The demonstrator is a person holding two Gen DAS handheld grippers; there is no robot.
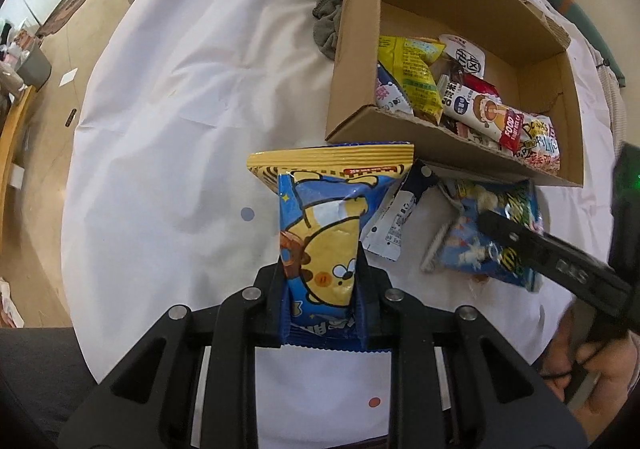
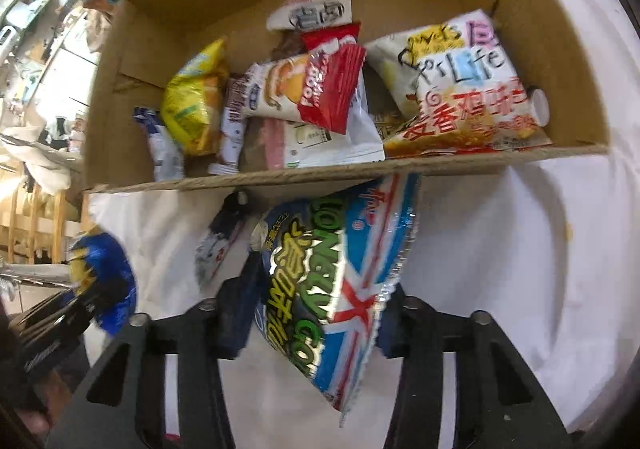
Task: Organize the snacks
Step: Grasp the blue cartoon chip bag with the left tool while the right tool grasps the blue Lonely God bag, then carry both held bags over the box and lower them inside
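The blue-and-yellow snack bag (image 1: 320,225) sits clamped in the left hand-held gripper (image 1: 320,289), at seven o'clock from the cardboard box (image 1: 400,137). The blue popcorn bag (image 2: 336,281) lies between the right hand-held gripper's (image 2: 308,325) pads, apparently gripped, just before the box on the white tabletop (image 1: 180,109).

Blue-yellow cartoon packet (image 1: 320,233); blue, red-white-striped packet (image 2: 340,289); brown cardboard box (image 1: 360,29); white cloth (image 1: 180,89).

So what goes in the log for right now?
left tongs: shut on yellow-blue bag | right tongs: around blue bag | box: part filled
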